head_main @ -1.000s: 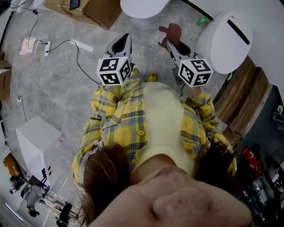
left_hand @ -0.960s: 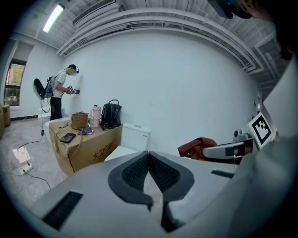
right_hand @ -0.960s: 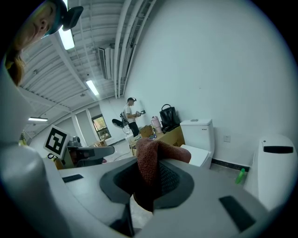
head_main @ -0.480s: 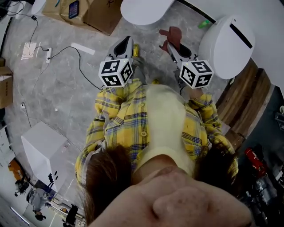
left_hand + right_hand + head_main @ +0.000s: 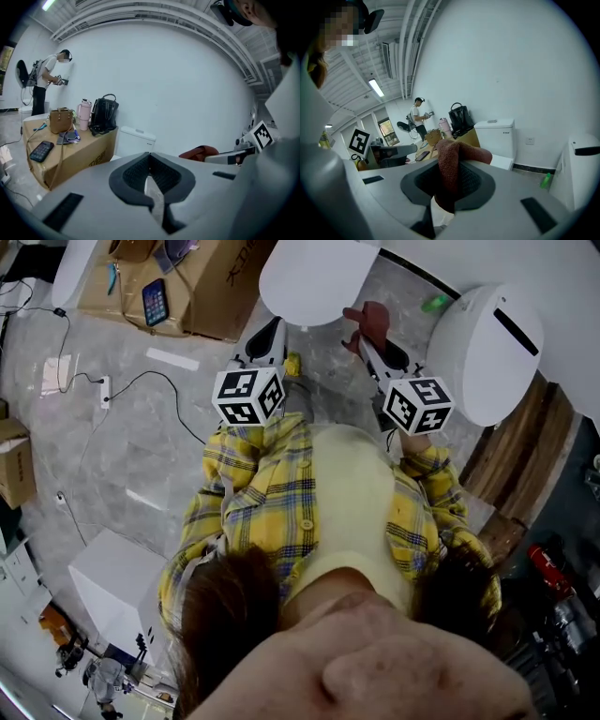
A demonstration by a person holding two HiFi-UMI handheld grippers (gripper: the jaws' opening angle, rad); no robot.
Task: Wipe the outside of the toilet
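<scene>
The white toilet [image 5: 314, 277] sits at the top middle of the head view; its cistern [image 5: 136, 140] stands against the wall. In the right gripper view the cistern [image 5: 497, 136] is straight ahead. My right gripper [image 5: 370, 338] is shut on a red-brown cloth [image 5: 367, 320], just right of the bowl and short of it. The cloth [image 5: 452, 164] bulges up from between the jaws of the right gripper [image 5: 447, 180]. My left gripper [image 5: 267, 334] hovers near the bowl's front edge. Nothing is between the shut jaws of the left gripper [image 5: 150, 168].
A white rounded bin [image 5: 487, 352] with a black slot stands to the right, a green bottle [image 5: 431, 304] behind it. A cardboard box [image 5: 202, 277] with a phone [image 5: 153, 302] and bags is left of the toilet. A cable and power strip [image 5: 103, 390] lie on the floor. A person [image 5: 44, 84] stands far left.
The toilet and the box have come further into the head view. Both grippers now sit closer to the bowl, the right one still shut on the cloth.
</scene>
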